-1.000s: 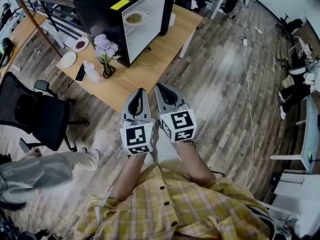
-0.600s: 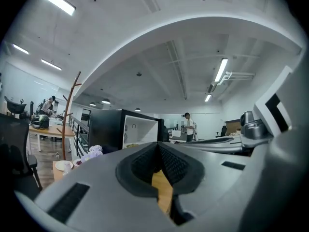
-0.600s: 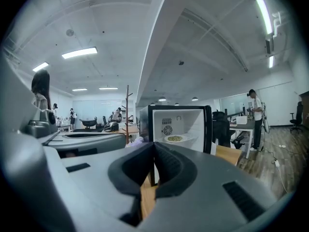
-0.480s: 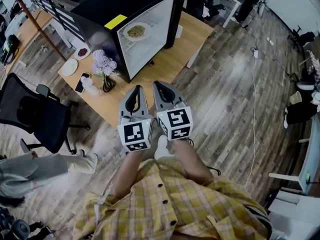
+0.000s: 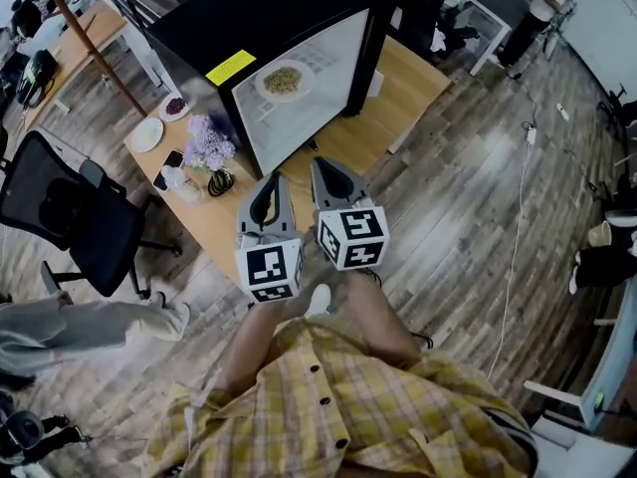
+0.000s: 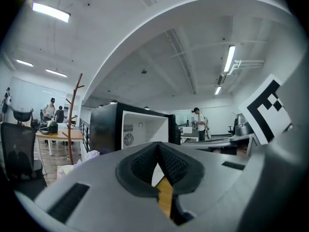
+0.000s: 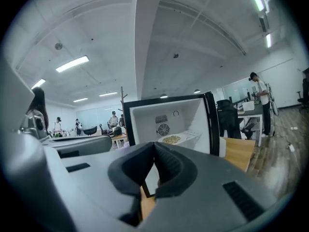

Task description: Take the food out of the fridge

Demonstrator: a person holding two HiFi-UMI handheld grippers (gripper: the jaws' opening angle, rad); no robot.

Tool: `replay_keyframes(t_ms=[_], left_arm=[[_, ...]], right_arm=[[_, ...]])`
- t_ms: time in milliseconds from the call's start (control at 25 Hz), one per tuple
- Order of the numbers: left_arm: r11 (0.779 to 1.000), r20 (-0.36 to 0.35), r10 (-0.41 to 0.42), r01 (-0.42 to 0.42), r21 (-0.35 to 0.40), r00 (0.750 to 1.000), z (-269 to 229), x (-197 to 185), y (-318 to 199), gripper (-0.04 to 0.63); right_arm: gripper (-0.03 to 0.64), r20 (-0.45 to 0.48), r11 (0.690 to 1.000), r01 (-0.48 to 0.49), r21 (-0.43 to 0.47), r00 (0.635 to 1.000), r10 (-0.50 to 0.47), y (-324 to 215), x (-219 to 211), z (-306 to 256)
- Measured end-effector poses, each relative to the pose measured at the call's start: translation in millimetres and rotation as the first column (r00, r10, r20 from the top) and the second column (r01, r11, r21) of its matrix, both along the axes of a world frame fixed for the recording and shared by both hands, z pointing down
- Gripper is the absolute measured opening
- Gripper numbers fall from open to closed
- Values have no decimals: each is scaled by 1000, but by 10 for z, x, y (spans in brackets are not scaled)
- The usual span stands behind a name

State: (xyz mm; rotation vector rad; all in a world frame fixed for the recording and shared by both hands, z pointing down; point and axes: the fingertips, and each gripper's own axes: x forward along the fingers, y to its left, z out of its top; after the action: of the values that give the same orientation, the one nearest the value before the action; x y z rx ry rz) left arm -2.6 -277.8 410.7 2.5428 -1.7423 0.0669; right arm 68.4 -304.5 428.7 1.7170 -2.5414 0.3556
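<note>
A black fridge [image 5: 269, 18] stands open on a wooden table [image 5: 403, 93], showing a white inside. A white plate of food [image 5: 284, 80] sits on its shelf, and the right gripper view shows that plate [image 7: 170, 139] ahead. My left gripper [image 5: 269, 182] and right gripper [image 5: 320, 165] are side by side at the table's near edge, pointing at the fridge and well short of it. Both are shut with nothing between the pads. In the left gripper view the fridge [image 6: 104, 129] lies ahead, left of the closed left gripper [image 6: 157, 144]. The right gripper [image 7: 154, 144] points just below the open fridge.
On the table left of the fridge are purple flowers in a vase [image 5: 207, 145], a clear bottle [image 5: 177, 179], a phone [image 5: 169, 160] and two small plates [image 5: 147, 133]. A black office chair [image 5: 60, 217] and a seated person's legs [image 5: 80, 327] are at the left.
Both grippers have moved forward together toward the table and fridge, which now appear larger and closer in the head view. The jaws stayed shut.
</note>
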Motion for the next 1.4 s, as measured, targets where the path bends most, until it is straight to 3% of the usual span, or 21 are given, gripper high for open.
replay_keyframes(t_ms=[240, 360, 520, 600, 680, 880, 960, 1200, 1400], left_arm=[[999, 13, -45, 45, -14, 999, 32, 113, -197, 8], [998, 31, -55, 56, -14, 998, 20, 163, -221, 8], [997, 53, -69, 70, -22, 996, 46, 151, -278, 8], [997, 59, -73, 74, -28, 996, 75, 145, -317, 8], [997, 65, -72, 75, -30, 995, 97, 145, -385, 8], [999, 81, -40, 43, -24, 996, 81, 226, -485, 8], [999, 88, -36, 38, -17, 995, 68, 226, -522, 8], [999, 87, -41, 42, -14, 995, 78, 170, -672, 8], [999, 86, -32, 32, 2, 996, 31, 175, -757, 8]], right_arm=[[8, 80, 997, 46, -57, 996, -42, -296, 111, 121], [8, 224, 991, 91, -98, 972, -67, -401, 146, 148], [8, 482, 980, 144, -139, 874, -60, -551, 151, 141], [14, 606, 970, 168, -178, 795, -27, -655, 161, 203], [69, 713, 957, 196, -214, 701, 16, -775, 169, 271], [92, 858, 924, 249, -292, 494, 138, -969, 179, 527], [95, 884, 916, 253, -310, 431, 180, -1053, 207, 612], [107, 899, 907, 245, -343, 364, 242, -1265, 201, 757], [123, 895, 893, 244, -378, 342, 285, -1500, 170, 894]])
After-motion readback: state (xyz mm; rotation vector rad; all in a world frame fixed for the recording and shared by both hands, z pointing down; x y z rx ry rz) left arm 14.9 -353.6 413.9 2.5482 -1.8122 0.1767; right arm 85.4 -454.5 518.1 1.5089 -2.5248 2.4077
